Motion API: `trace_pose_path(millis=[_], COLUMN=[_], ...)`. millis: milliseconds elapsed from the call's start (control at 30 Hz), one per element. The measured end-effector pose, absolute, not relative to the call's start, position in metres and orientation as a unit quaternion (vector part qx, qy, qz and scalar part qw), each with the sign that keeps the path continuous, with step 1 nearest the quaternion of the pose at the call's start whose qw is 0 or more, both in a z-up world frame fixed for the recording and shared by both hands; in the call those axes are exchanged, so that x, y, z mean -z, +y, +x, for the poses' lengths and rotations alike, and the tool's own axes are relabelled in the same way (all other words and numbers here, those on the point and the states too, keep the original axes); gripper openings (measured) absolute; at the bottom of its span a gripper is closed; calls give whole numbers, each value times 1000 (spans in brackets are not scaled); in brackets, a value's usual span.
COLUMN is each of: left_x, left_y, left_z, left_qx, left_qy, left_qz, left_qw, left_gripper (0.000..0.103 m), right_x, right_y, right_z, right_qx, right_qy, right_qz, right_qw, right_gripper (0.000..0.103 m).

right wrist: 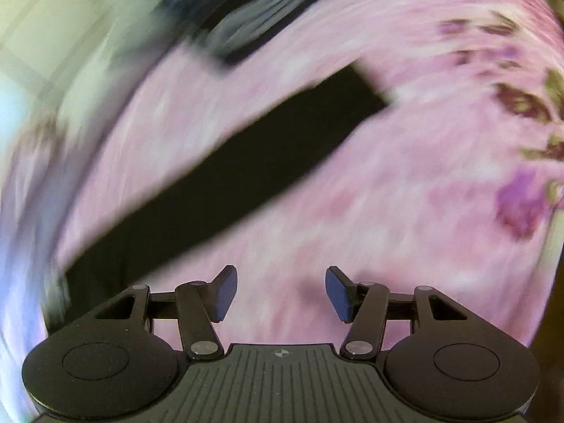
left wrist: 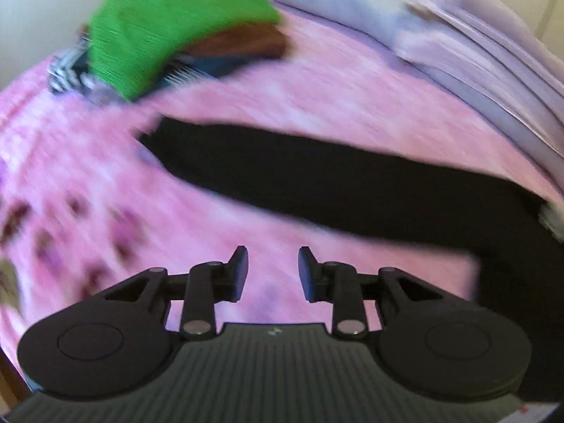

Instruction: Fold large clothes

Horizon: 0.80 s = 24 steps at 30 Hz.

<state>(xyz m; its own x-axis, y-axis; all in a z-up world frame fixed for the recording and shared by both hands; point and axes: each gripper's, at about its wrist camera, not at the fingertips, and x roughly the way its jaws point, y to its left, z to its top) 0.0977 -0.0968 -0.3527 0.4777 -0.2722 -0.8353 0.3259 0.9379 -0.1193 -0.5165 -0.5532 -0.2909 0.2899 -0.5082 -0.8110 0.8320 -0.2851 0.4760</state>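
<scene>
Left wrist view was blurred. The left gripper (left wrist: 273, 273) hung over a pink floral bedspread (left wrist: 317, 88), jaws parted with nothing between them. A black garment (left wrist: 352, 183) lay spread flat on the bedspread, one long sleeve reaching away toward the upper left of this view, the body running off the right edge. Beyond the sleeve end sat a pile of clothes topped by a green garment (left wrist: 169, 24), with a brown piece (left wrist: 246, 42) and a black-and-white patterned one (left wrist: 67, 70) under it. Pale lilac bedding (left wrist: 476, 63) lay bunched along the far right.

Right wrist view, more heavily smeared: the right gripper (right wrist: 281, 292) stood with jaws wide apart and empty over bare bedspread (right wrist: 387, 194). The black garment's sleeve (right wrist: 246, 162) ran diagonally, up and to the left of the jaws, apart from them.
</scene>
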Motion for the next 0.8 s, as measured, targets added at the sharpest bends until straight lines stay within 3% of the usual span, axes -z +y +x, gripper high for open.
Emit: trace_pose_path(millis=[167, 200, 300, 400, 533, 667, 700, 733, 800], left_x=[349, 349, 353, 357, 354, 349, 346, 343, 340], left_y=[-159, -169, -194, -202, -200, -199, -199, -202, -208], left_z=[16, 1, -37, -61, -83, -96, -100, -104, -111], left_qx=[254, 269, 295, 293, 296, 312, 320, 330, 354], left_qy=[491, 490, 489, 497, 501, 486, 480, 471, 455], left_qz=[34, 36, 49, 53, 58, 99, 108, 121, 147], left_qw=[832, 828, 819, 815, 811, 810, 810, 809, 804], left_gripper=[26, 26, 27, 27, 27, 27, 27, 27, 27], right_x=[315, 320, 337, 340, 317, 318, 314, 308, 296], right_y=[-606, -619, -652, -662, -670, -691, -686, -678, -651], right_z=[-580, -584, -587, -594, -619, -619, -605, -586, -540], right_qx=[589, 581, 567, 557, 602, 594, 580, 562, 522], right_qy=[46, 41, 84, 96, 79, 181, 216, 248, 298], right_qz=[571, 569, 576, 572, 506, 516, 499, 471, 413], right_qw=[570, 580, 583, 594, 612, 589, 606, 633, 685], right_gripper=[51, 47, 14, 0, 0, 0, 6, 22, 40])
